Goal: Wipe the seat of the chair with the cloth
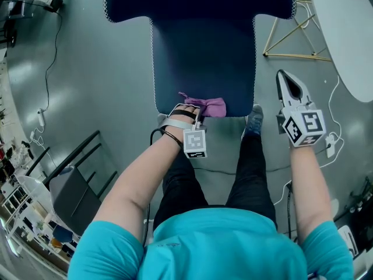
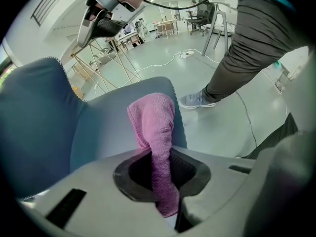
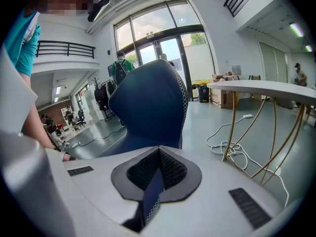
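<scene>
1. The seat [image 1: 204, 57] is stretching away from the person, its long axis running front edge to back.
2. The right gripper [image 1: 284, 77] is hovering off the seat's right side, jaws together on nothing.
3. The left gripper [image 1: 192, 111], the nearer one, is pinching the cloth [image 1: 211, 105].
4. The cloth is lying bunched on the seat's front edge, so most of the seat is lying ahead of it.

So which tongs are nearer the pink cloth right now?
Left. The left tongs grip the cloth on the seat, at its front edge; the right tongs hang off to its right.
</scene>
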`<state>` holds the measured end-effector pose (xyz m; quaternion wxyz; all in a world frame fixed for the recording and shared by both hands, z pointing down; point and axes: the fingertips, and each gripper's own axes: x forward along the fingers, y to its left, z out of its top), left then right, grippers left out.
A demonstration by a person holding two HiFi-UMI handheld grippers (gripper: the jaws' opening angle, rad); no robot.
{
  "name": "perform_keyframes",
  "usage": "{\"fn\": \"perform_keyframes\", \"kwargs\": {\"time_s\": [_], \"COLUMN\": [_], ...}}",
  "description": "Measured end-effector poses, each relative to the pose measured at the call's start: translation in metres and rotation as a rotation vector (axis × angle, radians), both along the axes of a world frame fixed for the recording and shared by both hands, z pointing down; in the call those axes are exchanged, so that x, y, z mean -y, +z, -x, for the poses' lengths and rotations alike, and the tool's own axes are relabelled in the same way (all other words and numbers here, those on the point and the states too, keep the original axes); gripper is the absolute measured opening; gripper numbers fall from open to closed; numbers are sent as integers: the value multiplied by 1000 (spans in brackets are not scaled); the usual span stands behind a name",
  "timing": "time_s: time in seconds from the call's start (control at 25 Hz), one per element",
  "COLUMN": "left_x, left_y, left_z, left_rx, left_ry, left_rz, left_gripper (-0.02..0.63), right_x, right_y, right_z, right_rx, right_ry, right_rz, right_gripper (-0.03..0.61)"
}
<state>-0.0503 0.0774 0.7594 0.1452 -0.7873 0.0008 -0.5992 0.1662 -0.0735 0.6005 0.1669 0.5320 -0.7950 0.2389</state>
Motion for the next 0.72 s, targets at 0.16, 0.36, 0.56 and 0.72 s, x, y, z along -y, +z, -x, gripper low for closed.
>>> {"fn": "perform_keyframes", "kwargs": {"time_s": [0.16,0.36,0.56,0.72], "left_x": [-25,-46,-106,-116], "left_y": [1,2,20,4], "left_z": [3,6,27,25], "left_rx": [0,-1,85,42], "left_ry": [14,9,92,61], "left_rz": [42,83,242,277], "left_gripper": [51,52,52,52], "right_x": [1,3,1,4], "right_y": [4,6,11,15], "right_z": [-1,-2,-6,-15], "right_rx": [1,4,3,5], "right_ry": [0,7,15,22], "right_rz": [6,7,14,16], "right_gripper": [-9,-9,-9,-9]}}
